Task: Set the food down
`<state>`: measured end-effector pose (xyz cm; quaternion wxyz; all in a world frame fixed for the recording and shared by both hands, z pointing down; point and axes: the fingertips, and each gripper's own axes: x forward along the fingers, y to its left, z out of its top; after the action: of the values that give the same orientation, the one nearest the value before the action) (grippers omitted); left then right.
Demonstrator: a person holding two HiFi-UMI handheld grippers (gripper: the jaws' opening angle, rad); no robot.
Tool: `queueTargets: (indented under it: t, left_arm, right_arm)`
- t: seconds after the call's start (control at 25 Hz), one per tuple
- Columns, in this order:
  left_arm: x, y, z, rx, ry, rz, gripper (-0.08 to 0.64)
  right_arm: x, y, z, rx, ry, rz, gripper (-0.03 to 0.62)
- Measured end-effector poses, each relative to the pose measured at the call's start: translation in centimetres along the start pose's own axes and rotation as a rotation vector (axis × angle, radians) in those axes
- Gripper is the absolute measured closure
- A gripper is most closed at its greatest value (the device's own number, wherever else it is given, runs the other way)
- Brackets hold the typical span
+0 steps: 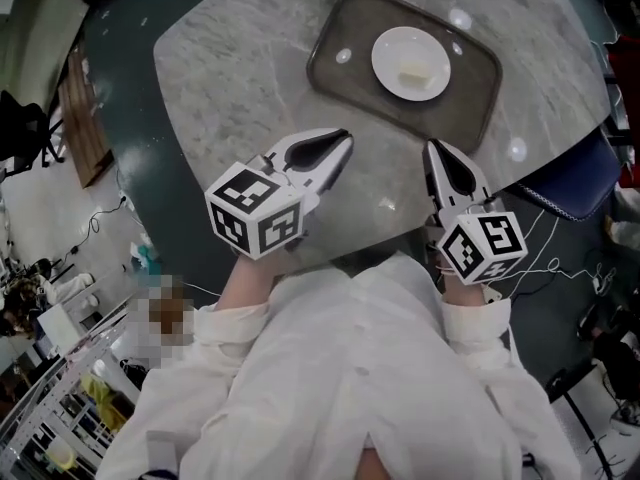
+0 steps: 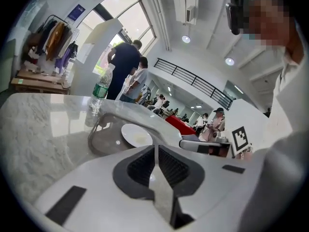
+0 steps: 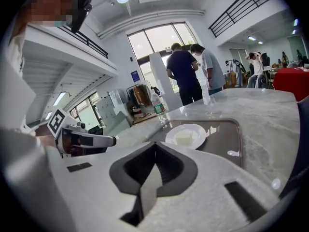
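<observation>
A white plate (image 1: 411, 63) carries a pale block of food (image 1: 413, 72) and rests on a dark tray (image 1: 340, 48) at the far side of the marble table (image 1: 240, 78). My left gripper (image 1: 347, 136) hovers over the table's near edge, left of the tray, jaws shut and empty. My right gripper (image 1: 430, 145) is level with it, just short of the tray's near rim, also shut with nothing held. The left gripper view has the plate (image 2: 136, 135) beyond the shut left gripper (image 2: 155, 146). In the right gripper view the food (image 3: 184, 138) lies ahead of the shut right gripper (image 3: 155, 144).
A water bottle (image 2: 99, 93) stands on the table past the tray's far end. A blue chair (image 1: 570, 183) sits at the table's right edge. Two people (image 3: 193, 71) stand beyond the table by the windows. Cables and clutter cover the floor on both sides.
</observation>
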<state>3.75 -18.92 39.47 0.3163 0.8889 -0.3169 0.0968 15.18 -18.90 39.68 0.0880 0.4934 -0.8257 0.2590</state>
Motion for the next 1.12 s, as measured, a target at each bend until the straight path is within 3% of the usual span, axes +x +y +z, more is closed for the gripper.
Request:
queueTargets:
  t: [0.2, 0.36, 0.76, 1.12]
  left_arm:
    - [-4.4, -1.2, 0.3, 0.006, -0.062, -0.030, 0.528]
    - [-7.3, -2.9, 0.2, 0.054, -0.077, -0.051, 0.528]
    - [-12.0, -6.8, -1.1, 0.112, -0.099, -0.124, 0.528]
    - [-12.6, -7.7, -1.6, 0.128, -0.101, -0.124, 0.528]
  right_arm:
    - [-3.0, 2.6, -1.1, -0.007, -0.038, -0.027, 0.589]
    - [-4.9, 4.9, -2.0, -0.020, -0.050, -0.032, 0.589]
    - [-9.1, 11.0, 0.9, -0.125, -0.160, -0.032, 0.589]
    - [-8.1, 13.5, -0.1, -0.185, -0.112, 0.042, 0.589]
